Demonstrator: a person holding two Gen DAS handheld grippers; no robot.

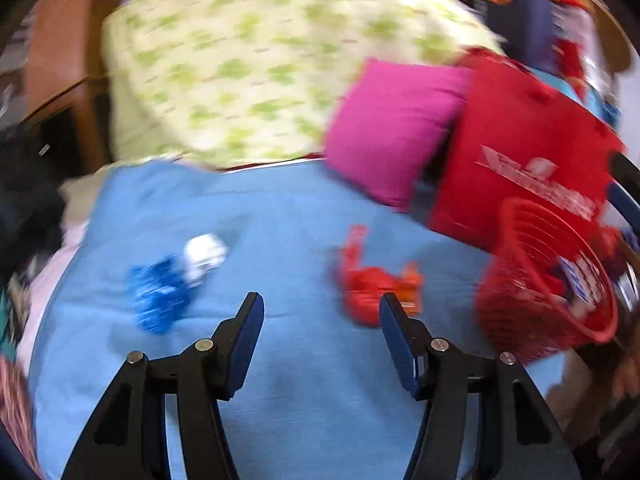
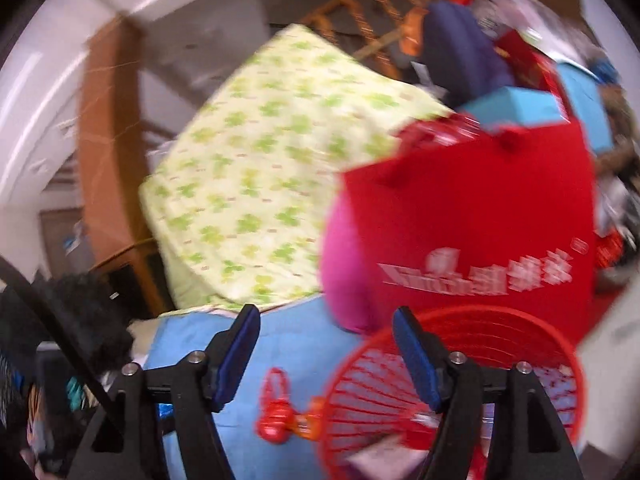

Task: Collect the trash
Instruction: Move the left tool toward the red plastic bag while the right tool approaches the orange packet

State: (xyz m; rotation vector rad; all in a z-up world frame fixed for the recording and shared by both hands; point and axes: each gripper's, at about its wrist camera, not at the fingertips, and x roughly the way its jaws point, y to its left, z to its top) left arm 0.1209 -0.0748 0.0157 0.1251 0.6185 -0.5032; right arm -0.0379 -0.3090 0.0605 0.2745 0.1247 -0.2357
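on the blue bed cover (image 1: pixel 304 216): this was where i saw the loose trash lying, both frames smeared by motion blur.
left gripper (image 1: pixel 322 308): i had it spread wide over the cover, holding nothing; blue pads showed on the inner faces of both fingers.
right gripper (image 2: pixel 326 322): mine was equally wide apart and empty, its right finger crossing in front of the basket rim.
blue and white wrapper (image 1: pixel 172 280): crumpled on the cover at about 10 o'clock from the left gripper, apart from its fingers.
red wrapper (image 1: pixel 370 284): crumpled with an orange end, at about 1 o'clock from the left gripper, just beyond the right fingertip; whether it touched, i could not tell. in the right wrist view it (image 2: pixel 280 416) lay at 7 o'clock from the right gripper, just beside the basket.
red basket (image 1: pixel 520 312): slatted plastic, at 3 o'clock in the left view, tilted with its mouth toward the camera; some packaging sat inside, too blurred to name. in the right view its rim (image 2: pixel 472 314) ran at 4 o'clock.
red bag (image 2: pixel 472 216): white lettering, standing behind the basket.
pink cushion (image 1: pixel 392 128): wedged against the red bag at 1 o'clock.
green-patterned bedding (image 1: pixel 248 52): piled at 12 o'clock behind the cover.
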